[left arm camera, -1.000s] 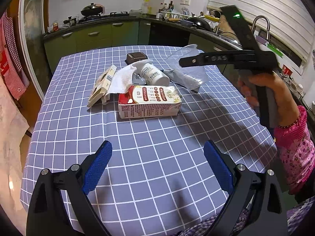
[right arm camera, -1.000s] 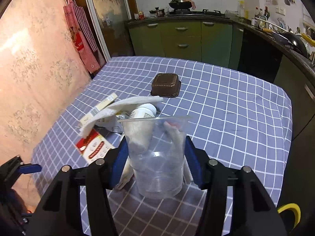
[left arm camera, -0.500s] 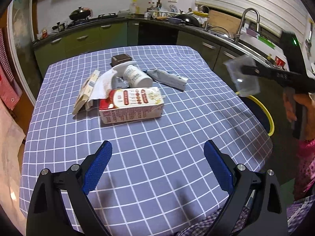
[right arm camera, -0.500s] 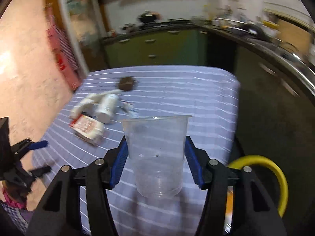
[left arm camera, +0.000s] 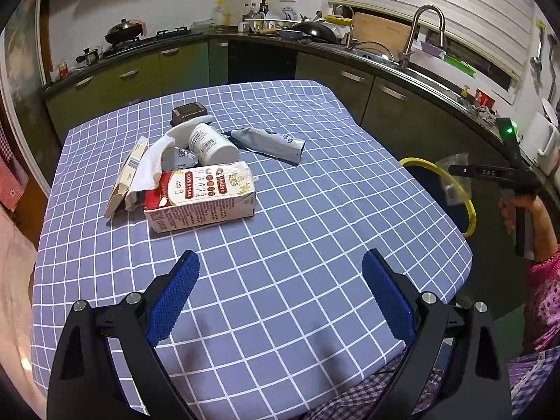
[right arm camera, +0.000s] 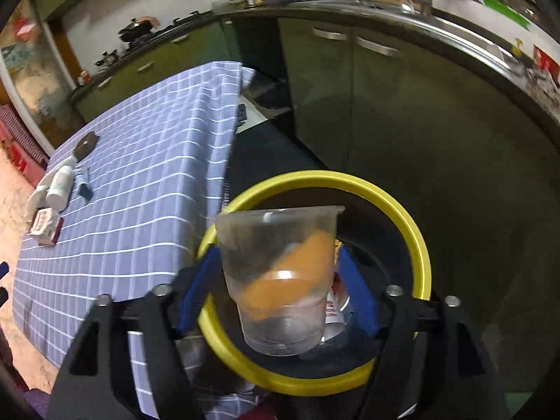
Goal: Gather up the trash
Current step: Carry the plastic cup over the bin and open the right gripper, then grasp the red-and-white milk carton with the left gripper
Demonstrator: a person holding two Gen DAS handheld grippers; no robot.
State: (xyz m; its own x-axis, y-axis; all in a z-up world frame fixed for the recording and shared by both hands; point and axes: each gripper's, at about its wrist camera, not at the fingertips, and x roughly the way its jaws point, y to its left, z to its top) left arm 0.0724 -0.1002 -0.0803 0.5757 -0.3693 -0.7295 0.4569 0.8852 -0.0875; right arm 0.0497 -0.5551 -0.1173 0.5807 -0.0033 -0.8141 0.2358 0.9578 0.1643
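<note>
Clear plastic cup [right arm camera: 280, 280] sits upright between the right gripper [right arm camera: 280, 290] pads, directly over the yellow-rimmed bin [right arm camera: 416, 238] beside the table [right arm camera: 147, 189]. Jaws are opening; blue pads [right arm camera: 358, 297] show a gap on both sides of the cup wall, no visible press. Orange and white scraps visible through the cup, inside the bin.

Left gripper [left arm camera: 280, 301] hangs over bare checked cloth [left arm camera: 280, 231], jaws wide apart, nothing between them. Rest of the trash lies well ahead of it in a cluster: milk carton [left arm camera: 203, 196] on its side, white bottle [left arm camera: 211, 141], crumpled tissue [left arm camera: 148, 164], flat cardboard box [left arm camera: 127, 175], grey pouch [left arm camera: 269, 141], dark small container [left arm camera: 187, 112].
</note>
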